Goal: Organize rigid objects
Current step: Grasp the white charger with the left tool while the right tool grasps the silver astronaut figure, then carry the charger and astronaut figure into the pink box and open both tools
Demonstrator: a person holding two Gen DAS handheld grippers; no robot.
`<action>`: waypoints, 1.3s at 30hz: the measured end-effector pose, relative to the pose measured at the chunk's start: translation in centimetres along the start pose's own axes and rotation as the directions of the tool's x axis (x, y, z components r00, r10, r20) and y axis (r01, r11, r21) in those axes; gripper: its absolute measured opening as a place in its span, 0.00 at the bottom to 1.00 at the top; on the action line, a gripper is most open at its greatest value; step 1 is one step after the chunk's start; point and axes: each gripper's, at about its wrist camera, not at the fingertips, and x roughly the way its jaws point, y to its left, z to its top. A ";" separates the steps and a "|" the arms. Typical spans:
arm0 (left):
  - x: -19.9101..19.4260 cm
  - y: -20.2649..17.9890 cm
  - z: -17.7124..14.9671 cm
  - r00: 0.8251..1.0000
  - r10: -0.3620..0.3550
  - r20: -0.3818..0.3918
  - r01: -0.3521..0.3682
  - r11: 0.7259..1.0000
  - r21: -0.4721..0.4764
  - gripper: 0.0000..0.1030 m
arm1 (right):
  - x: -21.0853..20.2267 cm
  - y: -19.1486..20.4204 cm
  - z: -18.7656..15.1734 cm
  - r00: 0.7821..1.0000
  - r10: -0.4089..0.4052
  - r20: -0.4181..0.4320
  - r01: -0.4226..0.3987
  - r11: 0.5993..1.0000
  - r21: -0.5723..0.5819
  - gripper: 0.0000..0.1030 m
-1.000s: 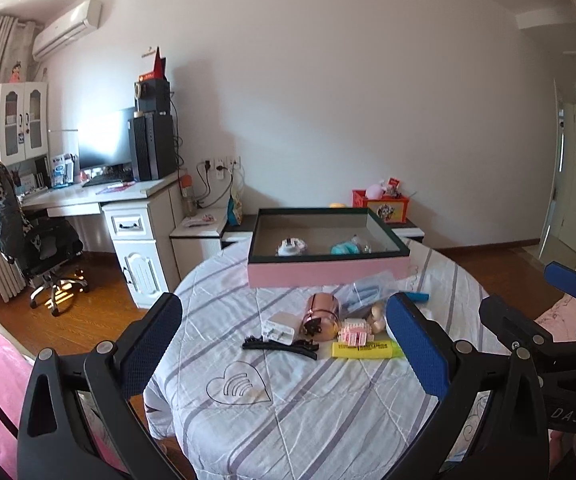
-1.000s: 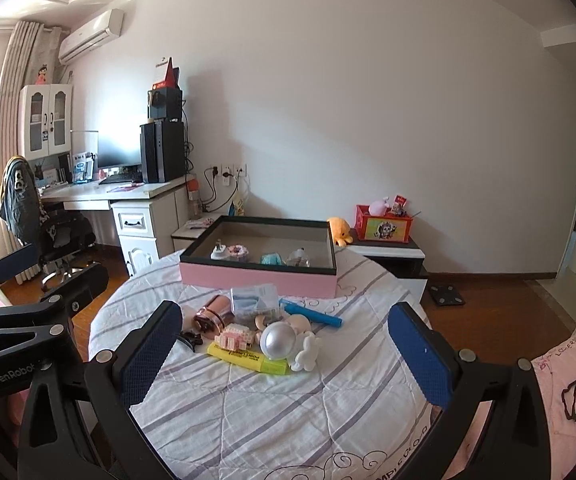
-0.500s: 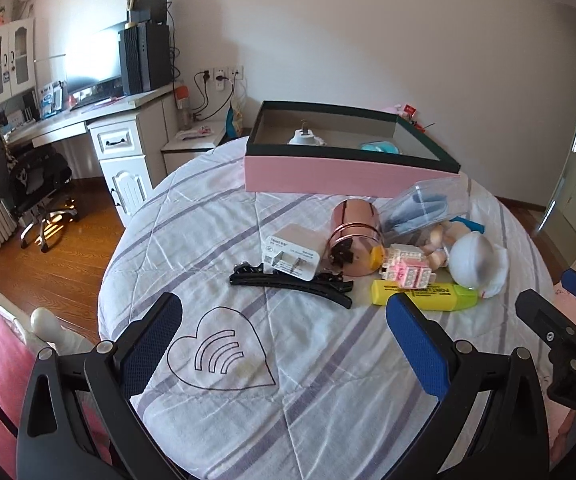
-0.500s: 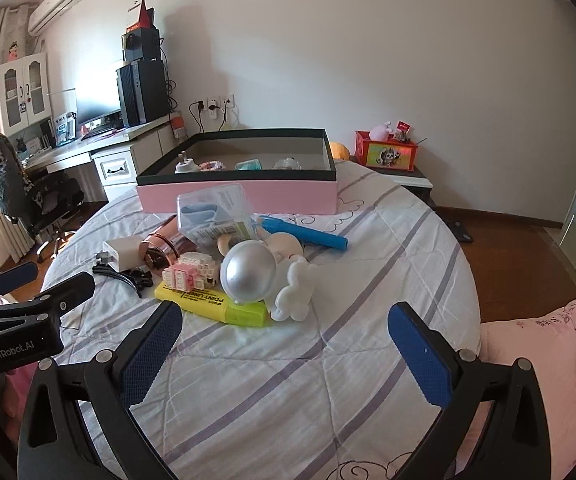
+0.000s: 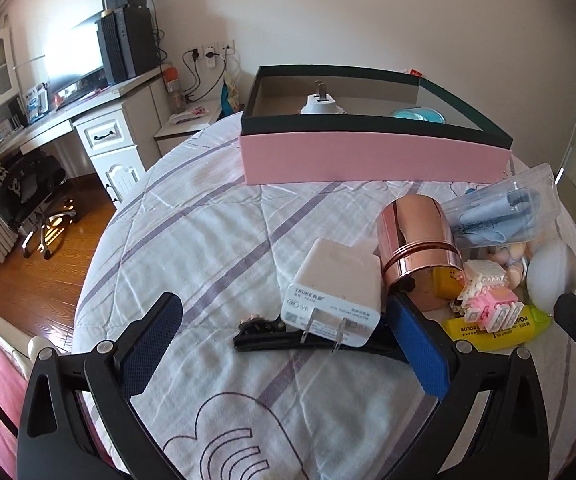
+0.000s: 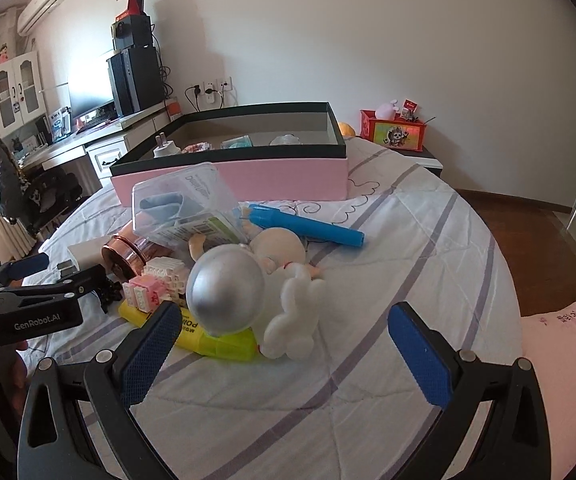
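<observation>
Up close through the left wrist camera, the left gripper point(image 5: 285, 338) hangs low over the round table point(image 5: 207, 240) with its jaws spread wide and nothing between them. Just ahead of it a white charger point(image 5: 334, 290) lies with its prongs toward the camera, resting across a black hair clip point(image 5: 271, 336). The right-hand blue pad sits just in front of a rose-gold cylinder point(image 5: 418, 248) lying on its side beside the charger. To the right of that are a pink-and-white brick toy point(image 5: 486, 300) on a yellow highlighter point(image 5: 496, 326), and a clear plastic case point(image 5: 504, 212) leaning on the cylinder. Beyond them stands the pink box point(image 5: 372, 158) with its dark rim; a second white plug and something teal lie inside.

From the right wrist camera, the right gripper point(image 6: 285, 356) is likewise released, empty, poised above the quilt in front of the pile. Nearest it is a silver-domed toy point(image 6: 225, 290) with a white plush-looking figure point(image 6: 294, 322) against it, both over the highlighter point(image 6: 215, 342). A blue marker point(image 6: 308, 226) lies behind, near the box point(image 6: 247, 176). At the left edge the other gripper point(image 6: 47, 280) reaches toward the cylinder point(image 6: 125, 254).
</observation>
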 end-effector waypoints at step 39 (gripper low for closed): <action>-8.5 -3.2 5.8 0.964 -0.147 0.223 0.123 0.985 0.120 0.39 | -2.2 1.7 7.1 0.986 0.142 0.093 -0.134 0.987 -0.087 0.69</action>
